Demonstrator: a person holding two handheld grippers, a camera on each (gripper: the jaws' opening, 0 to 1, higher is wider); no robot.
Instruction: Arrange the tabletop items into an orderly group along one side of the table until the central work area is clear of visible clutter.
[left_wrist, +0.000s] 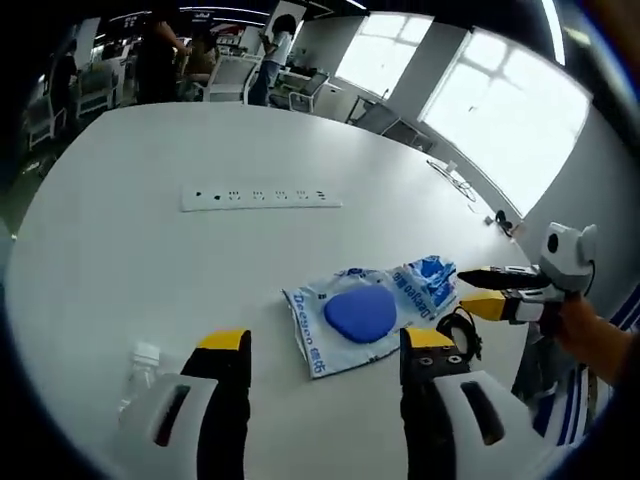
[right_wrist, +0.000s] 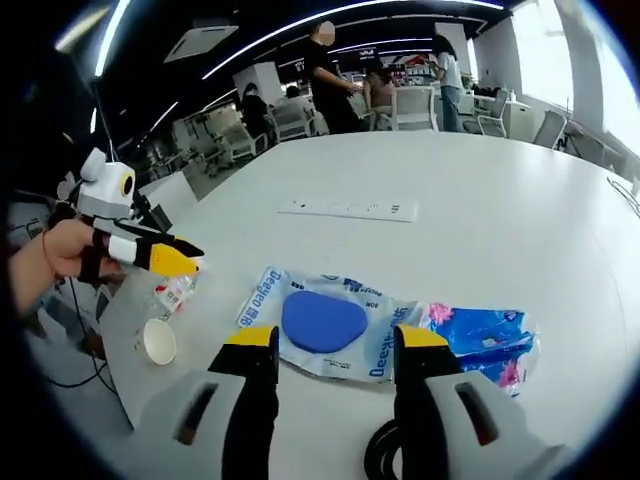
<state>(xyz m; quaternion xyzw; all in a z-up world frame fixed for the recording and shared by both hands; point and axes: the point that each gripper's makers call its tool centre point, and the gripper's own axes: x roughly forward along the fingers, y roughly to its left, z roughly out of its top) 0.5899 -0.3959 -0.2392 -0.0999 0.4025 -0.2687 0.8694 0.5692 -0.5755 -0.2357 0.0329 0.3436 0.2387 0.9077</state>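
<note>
A clear plastic package with a blue oval pad (left_wrist: 360, 312) (right_wrist: 320, 320) lies flat on the white round table (left_wrist: 150, 260) (right_wrist: 500, 230). A blue tissue pack (left_wrist: 432, 280) (right_wrist: 485, 335) touches its end. My left gripper (left_wrist: 326, 345) is open just short of the package, with nothing between its jaws; it also shows in the right gripper view (right_wrist: 172, 256), held by a hand. My right gripper (right_wrist: 336, 340) is open over the package's near edge and comes in from the right of the left gripper view (left_wrist: 478, 288), beside the tissue pack.
A white power strip (left_wrist: 260, 197) (right_wrist: 347, 208) lies farther in on the table. A clear bottle (left_wrist: 140, 365) (right_wrist: 175, 292), a paper cup (right_wrist: 158, 342) and a coiled black cable (left_wrist: 460, 330) (right_wrist: 385, 450) sit near the table edge. People and chairs stand beyond the table.
</note>
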